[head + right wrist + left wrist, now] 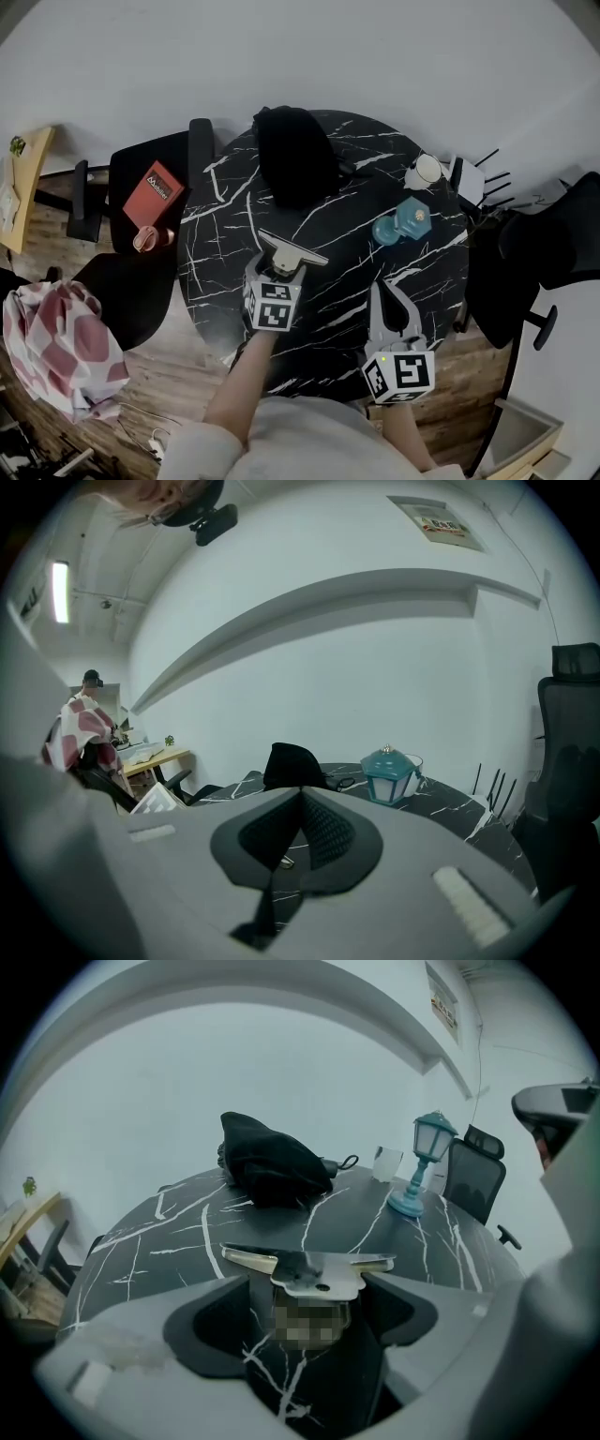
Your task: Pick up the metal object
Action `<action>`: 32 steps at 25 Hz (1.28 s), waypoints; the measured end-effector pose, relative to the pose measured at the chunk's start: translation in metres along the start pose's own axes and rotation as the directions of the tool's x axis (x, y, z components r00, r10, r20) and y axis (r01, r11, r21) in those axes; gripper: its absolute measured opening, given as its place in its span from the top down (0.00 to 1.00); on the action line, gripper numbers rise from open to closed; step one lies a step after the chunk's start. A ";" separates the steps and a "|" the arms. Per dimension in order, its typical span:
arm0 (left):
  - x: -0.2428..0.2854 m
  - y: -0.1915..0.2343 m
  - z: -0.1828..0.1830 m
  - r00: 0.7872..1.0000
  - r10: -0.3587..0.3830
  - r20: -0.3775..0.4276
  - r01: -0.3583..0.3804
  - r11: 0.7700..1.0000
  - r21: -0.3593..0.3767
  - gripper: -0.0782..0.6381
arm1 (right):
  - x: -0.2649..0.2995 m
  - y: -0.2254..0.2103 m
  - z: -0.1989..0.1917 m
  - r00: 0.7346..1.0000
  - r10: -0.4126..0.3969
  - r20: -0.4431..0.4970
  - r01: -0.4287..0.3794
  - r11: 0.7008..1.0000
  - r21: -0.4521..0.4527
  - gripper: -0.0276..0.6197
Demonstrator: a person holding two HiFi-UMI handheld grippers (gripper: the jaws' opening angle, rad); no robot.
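The metal object [292, 249], a flat T-shaped piece with a long cross bar, lies on the round black marble table [356, 272] near its middle. My left gripper [277, 267] is right behind it with its jaws wide. In the left gripper view the metal object [314, 1267] has its stem between the open pads of the left gripper [307, 1283], with a dark gap on each side and the bar lying across the tips. My right gripper [382, 292] hovers over the table's near right part, shut and empty. In its own view the right gripper [300, 803] shows its pads meeting.
A black bag [292, 155] lies at the table's far side. A teal lantern [405, 220] and a white cup [425, 171] stand at the far right. Black chairs ring the table; one at the left holds a red book [154, 194]. A person in checked cloth [56, 347] is at the lower left.
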State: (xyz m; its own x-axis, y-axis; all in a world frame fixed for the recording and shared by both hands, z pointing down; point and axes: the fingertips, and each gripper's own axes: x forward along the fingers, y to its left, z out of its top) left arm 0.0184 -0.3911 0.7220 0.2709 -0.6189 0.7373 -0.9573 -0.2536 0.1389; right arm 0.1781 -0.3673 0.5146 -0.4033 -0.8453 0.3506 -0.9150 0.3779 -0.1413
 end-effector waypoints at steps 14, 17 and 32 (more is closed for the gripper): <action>0.001 0.005 0.009 1.000 0.024 0.017 -0.025 1.000 0.017 0.48 | 0.010 -0.006 -0.002 1.000 0.016 -0.013 -0.016 1.000 -0.007 0.95; -0.011 0.002 0.018 0.998 -0.003 0.056 0.002 1.000 0.017 0.48 | 0.010 0.000 0.003 1.000 0.024 -0.002 -0.024 1.000 -0.009 0.95; -0.114 -0.017 0.074 0.952 -0.141 0.273 0.111 0.986 0.121 0.48 | -0.016 0.047 0.032 0.995 -0.002 0.096 0.006 0.999 -0.044 0.95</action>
State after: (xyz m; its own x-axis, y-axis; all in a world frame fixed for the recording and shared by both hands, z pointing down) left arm 0.0115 -0.3708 0.5867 0.4201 -0.7563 0.5015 -0.9020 -0.4089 0.1388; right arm 0.1416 -0.3482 0.4727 -0.4006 -0.8785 0.2604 -0.9161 0.3888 -0.0980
